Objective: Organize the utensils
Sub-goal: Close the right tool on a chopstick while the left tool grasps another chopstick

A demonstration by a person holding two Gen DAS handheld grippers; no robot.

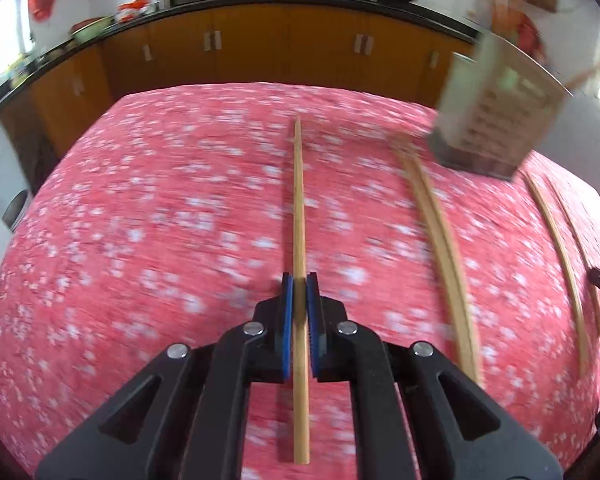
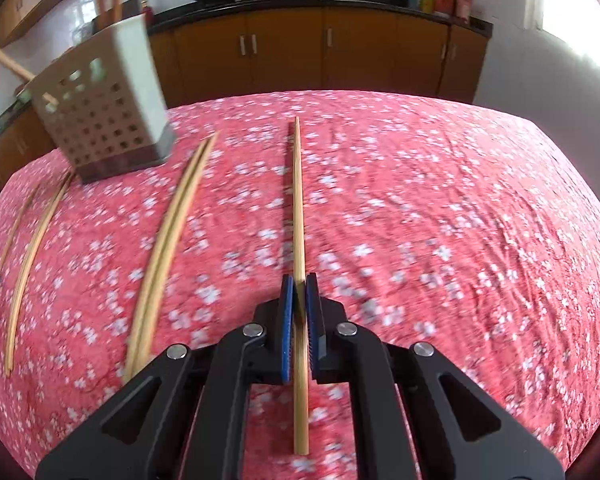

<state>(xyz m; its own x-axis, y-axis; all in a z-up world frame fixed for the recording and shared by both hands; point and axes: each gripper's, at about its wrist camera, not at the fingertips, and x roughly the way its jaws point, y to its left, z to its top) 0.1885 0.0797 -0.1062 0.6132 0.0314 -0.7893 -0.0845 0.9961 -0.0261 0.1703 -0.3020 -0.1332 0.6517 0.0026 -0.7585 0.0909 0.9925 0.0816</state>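
Left tongs (image 1: 299, 280) pinch one chopstick (image 1: 299, 200); right tongs (image 2: 299, 280) pinch another (image 2: 298, 200). Each stick runs lengthwise through its pads, most of it sticking out ahead. We judge the risk to be pivoting or slipping in so narrow a grip, so a tip could miss the holder's (image 2: 100, 120) mouth. Sticks are thin, pale wood, tapered. Four more lie on the red cloth (image 2: 420, 200), in pairs near the perforated holder (image 1: 496, 120), which already has some upright.

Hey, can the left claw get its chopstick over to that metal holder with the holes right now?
Probably yes. The left claw is shut on a chopstick, and the perforated holder stands ahead to its right. Only loose chopsticks lie flat on the cloth between them, so lifting over them should clear the way.
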